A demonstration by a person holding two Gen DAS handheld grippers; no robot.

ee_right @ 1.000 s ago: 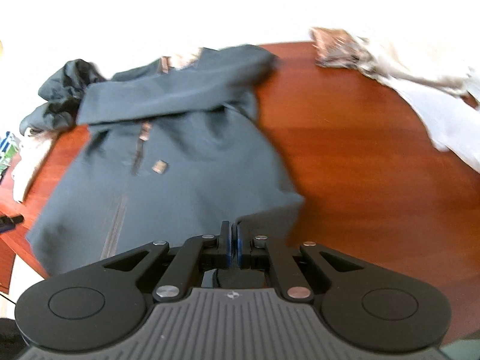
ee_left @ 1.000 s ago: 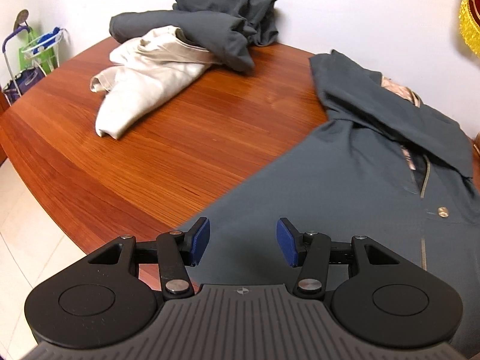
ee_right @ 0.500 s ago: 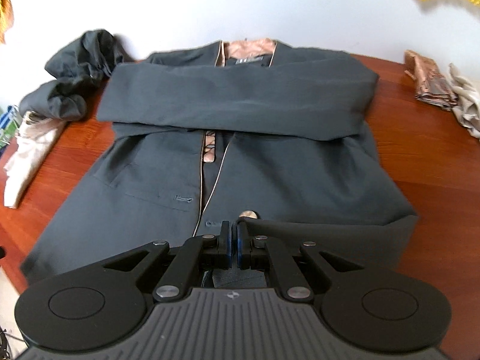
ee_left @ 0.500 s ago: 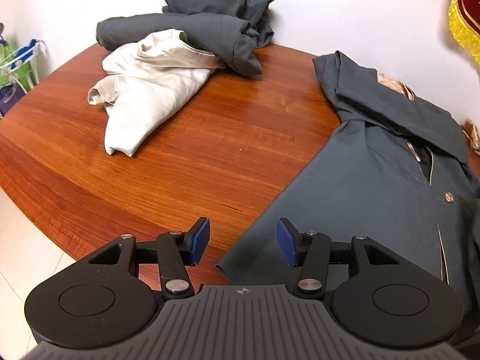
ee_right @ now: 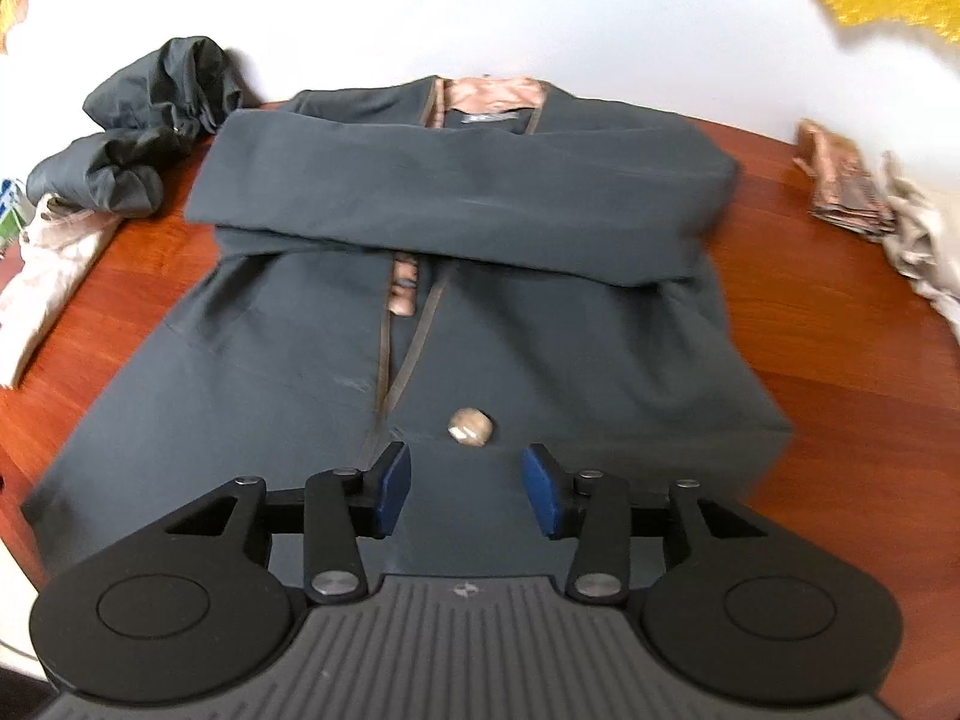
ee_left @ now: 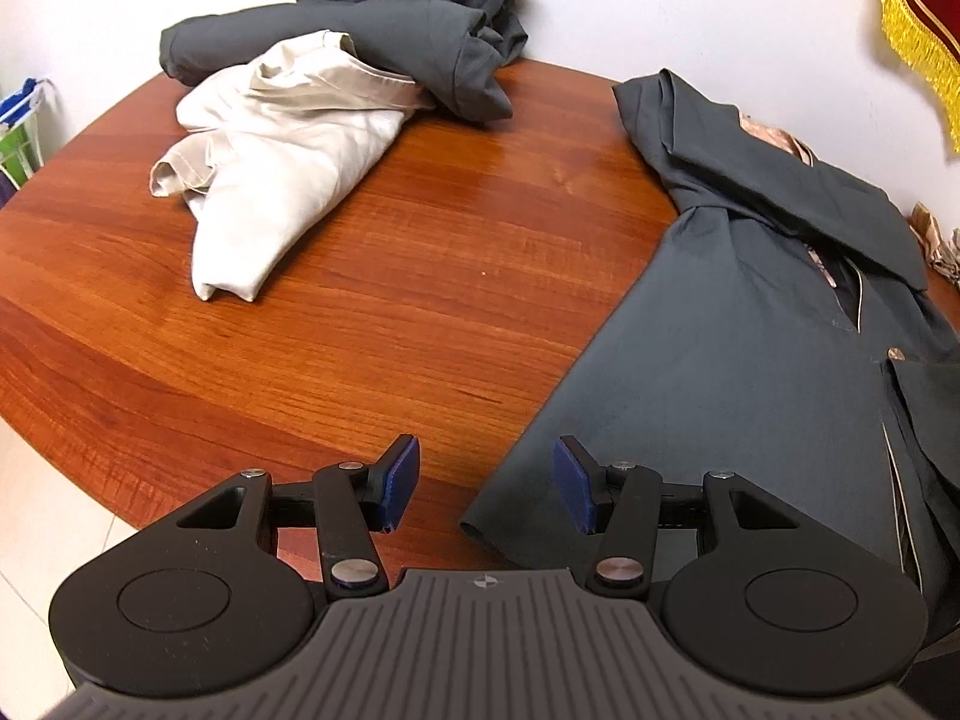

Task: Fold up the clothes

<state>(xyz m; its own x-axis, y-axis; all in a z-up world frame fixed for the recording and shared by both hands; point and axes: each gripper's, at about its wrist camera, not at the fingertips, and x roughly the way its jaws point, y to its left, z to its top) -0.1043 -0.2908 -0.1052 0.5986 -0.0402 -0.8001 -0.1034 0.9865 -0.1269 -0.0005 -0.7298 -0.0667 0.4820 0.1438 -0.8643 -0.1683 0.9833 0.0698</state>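
Left claw: blue pads apart, nothing between them, poised over the polished reddish wooden surface. Beyond it to the left lies a crumpled cream garment, partly under a rumpled dark grey garment. The dark grey jacket lies flat to its right, hem corner just beside the right pad. Right claw: jaws opening, nothing clamped, directly above the jacket's folded lower hem; a round button sits just ahead, a sleeve folded across the chest beyond.
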